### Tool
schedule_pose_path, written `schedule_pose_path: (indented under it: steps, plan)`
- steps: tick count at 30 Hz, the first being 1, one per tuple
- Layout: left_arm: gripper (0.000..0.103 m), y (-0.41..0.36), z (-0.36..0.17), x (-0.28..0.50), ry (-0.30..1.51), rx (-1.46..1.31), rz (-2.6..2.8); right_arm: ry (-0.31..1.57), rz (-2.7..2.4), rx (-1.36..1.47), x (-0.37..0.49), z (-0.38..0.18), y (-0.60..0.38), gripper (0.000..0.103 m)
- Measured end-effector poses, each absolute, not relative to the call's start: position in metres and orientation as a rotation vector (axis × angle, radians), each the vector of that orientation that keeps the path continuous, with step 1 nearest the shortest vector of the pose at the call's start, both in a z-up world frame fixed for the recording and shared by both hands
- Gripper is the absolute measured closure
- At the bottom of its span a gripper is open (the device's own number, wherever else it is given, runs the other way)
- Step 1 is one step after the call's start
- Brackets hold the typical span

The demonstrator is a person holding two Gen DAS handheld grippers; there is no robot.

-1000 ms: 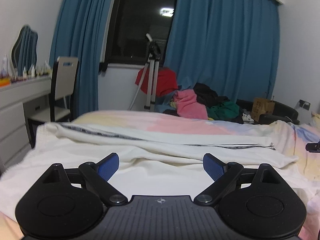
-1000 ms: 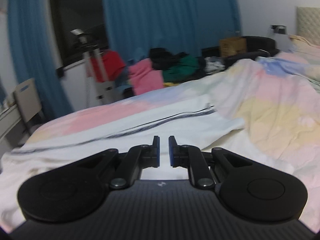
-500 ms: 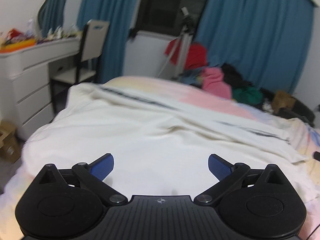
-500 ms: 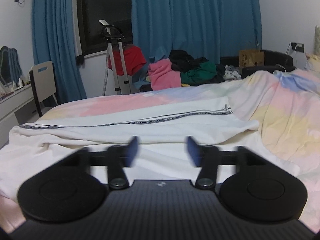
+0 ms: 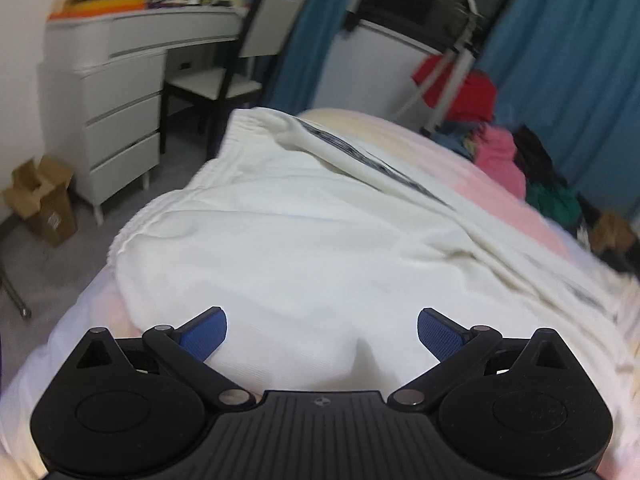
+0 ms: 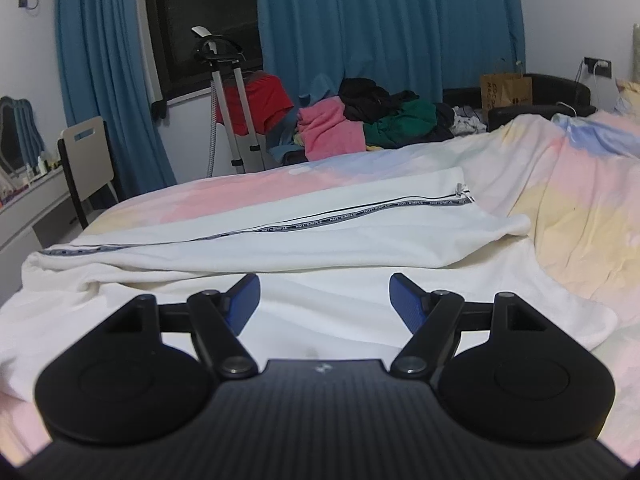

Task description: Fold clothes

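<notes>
Blue curtains (image 6: 384, 40) back the bed (image 6: 560, 208). My left gripper (image 5: 322, 334) hangs wide open — white garment (image 5: 304, 240) spread just ahead of its jaws, nothing pinched. My right gripper (image 6: 325, 300) is open too — same garment ahead.

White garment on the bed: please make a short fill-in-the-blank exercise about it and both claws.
1. The white garment lies on a pastel ____.
2. The stripe with lettering along the garment is ____ in colour.
3. The left claw is ____, with nothing between its pads.
4. The right claw has pads of ____ colour.

Missing words: bed; black; open; blue
</notes>
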State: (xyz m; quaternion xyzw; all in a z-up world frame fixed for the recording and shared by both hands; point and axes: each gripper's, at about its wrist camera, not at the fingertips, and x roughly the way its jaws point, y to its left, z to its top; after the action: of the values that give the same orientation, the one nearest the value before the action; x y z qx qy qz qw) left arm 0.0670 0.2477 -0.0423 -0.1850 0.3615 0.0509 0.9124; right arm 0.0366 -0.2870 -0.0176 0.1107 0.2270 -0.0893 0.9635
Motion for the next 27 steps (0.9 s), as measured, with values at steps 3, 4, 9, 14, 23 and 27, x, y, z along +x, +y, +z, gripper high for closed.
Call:
schedule_pose_path:
  steps: [3, 4, 9, 14, 23, 27]
  plan:
    - [0.000, 0.263, -0.040, 0.063, 0.725, -0.446, 0.178, 0.476, -0.195, 0.212, 0.038, -0.019, -0.287, 0.030]
    - [0.000, 0.267, -0.040, 0.062, 0.723, -0.462, 0.203, 0.484, -0.202, 0.206, 0.039, -0.020, -0.286, 0.030]
    - [0.002, 0.294, -0.045, 0.060, 0.753, -0.535, 0.371, 0.536, -0.223, 0.204, 0.043, -0.026, -0.286, 0.030]
    - [0.002, 0.315, -0.045, 0.059, 0.753, -0.609, 0.482, 0.572, -0.253, 0.194, 0.045, -0.031, -0.288, 0.030]
    - [0.002, 0.334, -0.079, 0.073, 0.887, -0.887, 0.330, 0.602, -0.270, 0.192, 0.047, -0.035, -0.289, 0.030]
    - [0.004, 0.336, -0.073, 0.067, 0.762, -1.035, 0.149, 0.615, -0.265, 0.203, 0.048, -0.037, -0.289, 0.030]
